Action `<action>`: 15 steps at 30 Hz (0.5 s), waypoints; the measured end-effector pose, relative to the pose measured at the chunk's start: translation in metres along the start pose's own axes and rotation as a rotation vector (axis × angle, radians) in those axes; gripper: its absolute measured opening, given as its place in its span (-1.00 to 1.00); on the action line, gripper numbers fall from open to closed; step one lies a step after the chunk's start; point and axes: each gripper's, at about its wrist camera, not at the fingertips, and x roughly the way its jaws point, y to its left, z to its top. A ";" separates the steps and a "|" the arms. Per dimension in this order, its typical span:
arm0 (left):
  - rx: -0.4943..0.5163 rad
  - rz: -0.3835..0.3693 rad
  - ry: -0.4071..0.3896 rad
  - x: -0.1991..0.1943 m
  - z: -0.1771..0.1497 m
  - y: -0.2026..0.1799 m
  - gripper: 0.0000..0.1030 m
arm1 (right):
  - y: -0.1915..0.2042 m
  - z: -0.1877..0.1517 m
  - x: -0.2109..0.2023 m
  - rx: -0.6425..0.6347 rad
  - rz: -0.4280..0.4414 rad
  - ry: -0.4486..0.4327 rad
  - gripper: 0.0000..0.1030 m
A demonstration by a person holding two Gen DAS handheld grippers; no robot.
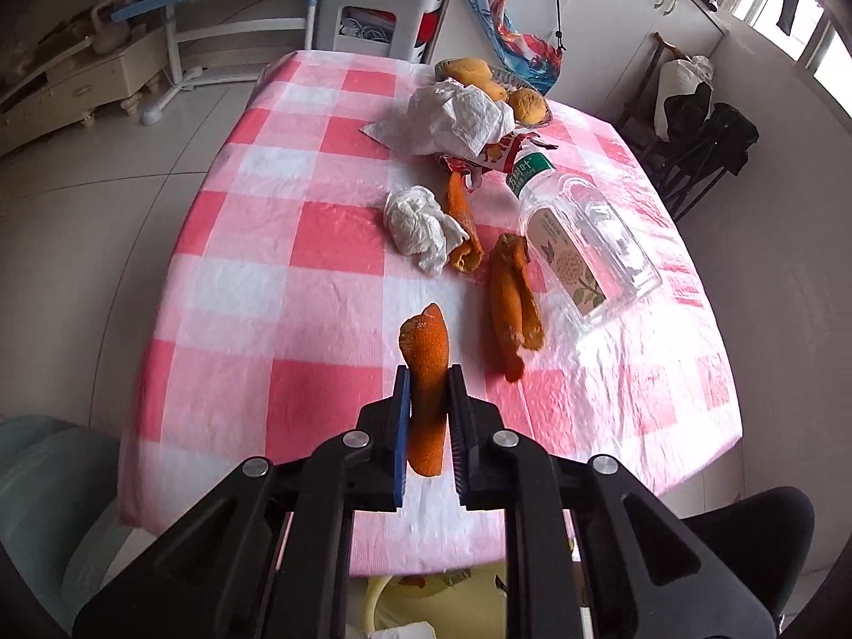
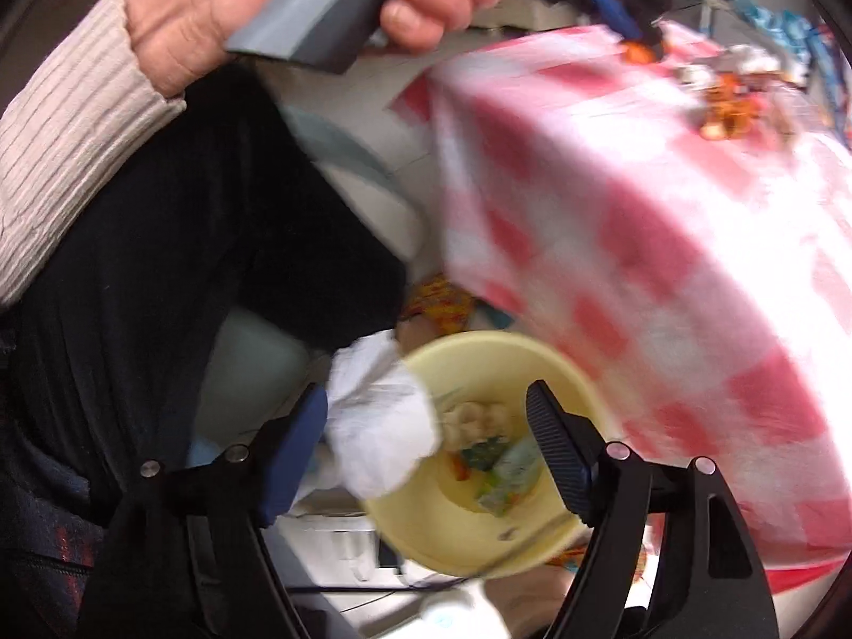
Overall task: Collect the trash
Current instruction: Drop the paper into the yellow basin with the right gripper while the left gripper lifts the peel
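**Peel gripped on the left, tissue let go on the right over the bin**

Largest first: pink-and-white checked tablecloth (image 1: 330, 245) over the table, still littered. At 1 o'clock from table centre, clear plastic bottle with green label (image 1: 583, 245) lying on its side; at 12 o'clock, crumpled white paper sheet (image 1: 458, 117); near centre, small white tissue wad (image 1: 418, 226) touching one curled orange peel strip (image 1: 463, 223), with a longer peel strip (image 1: 514, 309) just beside the bottle.

Left gripper (image 1: 428, 388): clenched on an orange peel piece (image 1: 426, 351), lifted clear of the cloth.

Right gripper (image 2: 426, 426): fingers released and spread; white crumpled tissue (image 2: 381, 420) between them, no pad seen pressing, over the near rim of the pale yellow round bin (image 2: 479, 543) below the table edge.

Step judged: mid-collection, drop-off on right. Next likely needs left peel carried down to the bin, then return for remaining litter.

Left view: table litter; bin only as a sliver. Right view: bin contents, hand (image 2: 298, 5) on a grey handle; heavily blurred.
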 end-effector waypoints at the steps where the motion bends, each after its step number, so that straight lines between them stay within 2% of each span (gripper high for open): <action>1: 0.006 -0.006 -0.006 -0.007 -0.008 -0.001 -0.74 | 0.004 0.000 0.011 0.000 0.015 0.021 0.44; 11: 0.031 -0.054 -0.042 -0.044 -0.048 -0.008 -0.74 | 0.031 -0.018 0.130 0.025 0.055 0.248 0.41; 13: 0.026 -0.062 -0.044 -0.048 -0.053 -0.006 -0.74 | 0.033 -0.022 0.143 0.026 0.052 0.276 0.06; 15: 0.025 -0.063 -0.049 -0.052 -0.058 -0.004 -0.74 | 0.034 -0.025 0.146 0.033 0.055 0.284 -0.15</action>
